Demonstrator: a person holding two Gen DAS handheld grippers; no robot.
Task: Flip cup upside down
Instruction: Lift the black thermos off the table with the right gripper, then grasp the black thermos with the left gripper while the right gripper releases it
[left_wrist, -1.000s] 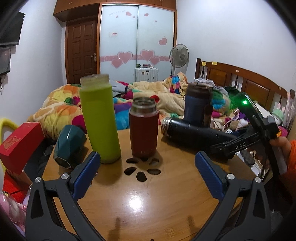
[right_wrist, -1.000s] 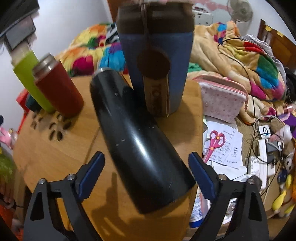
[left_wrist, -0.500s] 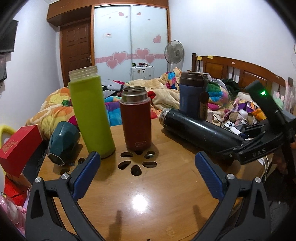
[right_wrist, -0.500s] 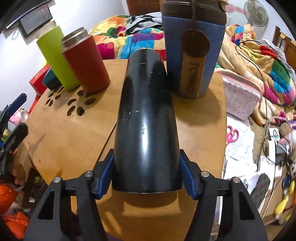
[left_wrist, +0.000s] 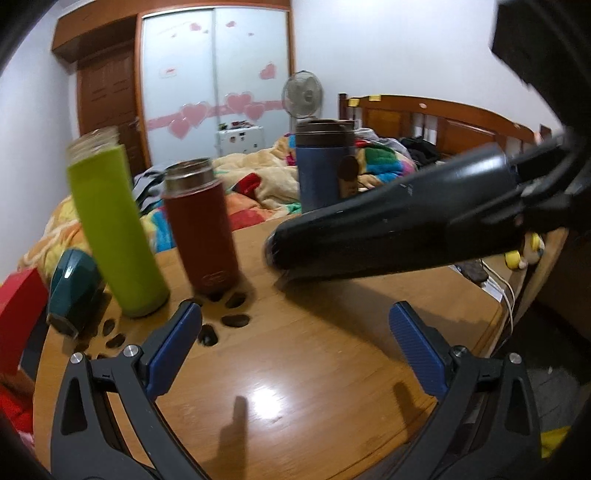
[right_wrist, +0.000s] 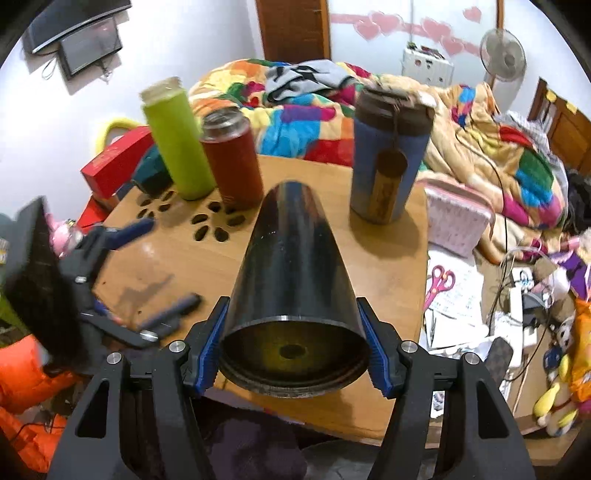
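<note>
A long black cup (right_wrist: 291, 266) is held at its base end between the blue pads of my right gripper (right_wrist: 293, 347). It is lifted off the round wooden table (right_wrist: 384, 266), tilted, with its far end pointing down and forward. In the left wrist view the black cup (left_wrist: 399, 225) hangs slanted above the table (left_wrist: 295, 369), held from the right. My left gripper (left_wrist: 295, 332) is open and empty over the table's near side. It also shows in the right wrist view (right_wrist: 110, 273) at the left.
A green bottle (left_wrist: 114, 229), a red flask (left_wrist: 203, 229) and a blue tumbler (left_wrist: 323, 166) stand upright on the table. A teal cup (left_wrist: 70, 288) lies at the left edge by a red box (left_wrist: 18, 317). A bed with colourful blankets (right_wrist: 303, 110) lies behind.
My right gripper closed on the black cup's base and lifted it off the table, tilting it up. My left gripper drew nearer to the table.
</note>
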